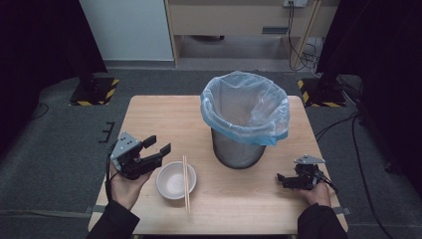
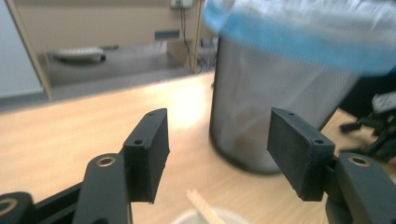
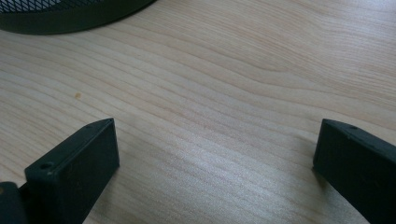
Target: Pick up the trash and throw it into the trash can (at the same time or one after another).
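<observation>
Presently, the left gripper [image 1: 158, 146] is held just beside the white bowl [image 1: 175, 179], on the side toward the table's left edge, its jaws spread with nothing between them. The bowl stands near the front edge of the wooden table [image 1: 149, 112], left of centre, and is empty. A pair of chopsticks [image 1: 185, 182] lies across the bowl's right rim, running front to back, its near end resting on the table. In the left gripper view the chopstick tips [image 2: 203, 206] and the bowl's rim [image 2: 187, 218] appear low between the open jaws, untouched. The mesh waste bin [image 1: 239, 147], lined with a blue-edged bag [image 1: 246, 107], stands behind the bowl toward the centre. The right gripper [image 1: 281, 180] rests low by the front right corner, jaws spread over bare wood, well apart from the bowl.
</observation>
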### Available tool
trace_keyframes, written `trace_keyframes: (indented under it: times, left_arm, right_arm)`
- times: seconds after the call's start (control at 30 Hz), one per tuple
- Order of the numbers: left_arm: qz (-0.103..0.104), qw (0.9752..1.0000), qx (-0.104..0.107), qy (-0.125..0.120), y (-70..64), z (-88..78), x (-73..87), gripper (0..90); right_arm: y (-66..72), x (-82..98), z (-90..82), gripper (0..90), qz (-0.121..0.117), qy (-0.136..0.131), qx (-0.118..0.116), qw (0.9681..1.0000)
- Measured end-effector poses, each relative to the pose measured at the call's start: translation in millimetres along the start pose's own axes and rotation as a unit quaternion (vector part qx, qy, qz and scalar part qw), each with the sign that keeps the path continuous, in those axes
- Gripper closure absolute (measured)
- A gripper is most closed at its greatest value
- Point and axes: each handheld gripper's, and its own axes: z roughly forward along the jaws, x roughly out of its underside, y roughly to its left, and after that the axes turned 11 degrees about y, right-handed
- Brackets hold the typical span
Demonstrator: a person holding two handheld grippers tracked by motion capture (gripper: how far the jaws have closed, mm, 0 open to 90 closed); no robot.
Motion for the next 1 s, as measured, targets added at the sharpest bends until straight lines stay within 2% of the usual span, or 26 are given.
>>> trace_keyframes:
  times: [0.13,0.4,0.47,0.63,0.7,0.77,0.83,0.97,1.0]
  left_arm:
    - [-0.029,0.9993,0.007,0.020,4.5,14.0,19.5,36.3]
    - [-0.048,0.9963,0.010,0.070,5.0,38.0,43.7,34.8]
    - [-0.053,0.9957,0.012,0.074,5.2,40.5,45.7,34.8]
    - [-0.057,0.9938,0.019,0.094,2.9,49.4,52.8,34.7]
    - [-0.051,0.9932,0.020,0.103,0.5,52.8,56.2,34.6]
    - [-0.049,0.9910,0.021,0.123,-2.8,59.6,62.3,34.6]
    - [-0.049,0.9902,0.023,0.129,-3.9,62.4,64.3,34.4]
    - [-0.042,0.9864,0.028,0.156,-9.4,75.0,69.7,34.2]
    - [-0.041,0.9862,0.029,0.158,-10.7,77.0,69.8,34.0]
  right_arm:
    - [0.0,-0.1,0.1,0.4,0.001,0.000,0.000,1.0000]
    - [-0.1,-0.2,0.1,0.4,0.000,0.000,-0.001,1.0000]
    - [-0.1,-0.2,0.1,0.4,0.000,-0.001,-0.001,1.0000]
    - [0.3,-0.2,0.3,0.4,0.001,-0.002,0.001,1.0000]
    - [0.3,-0.1,0.2,0.4,0.000,-0.001,0.001,1.0000]
    - [0.3,-0.1,0.2,0.4,0.000,-0.001,0.001,1.0000]
    - [0.3,-0.1,0.2,0.4,0.000,-0.001,0.001,1.0000]
    - [0.3,-0.1,0.2,0.4,0.000,-0.001,0.001,1.0000]
    - [0.3,-0.1,0.2,0.4,0.000,-0.001,0.001,1.0000]
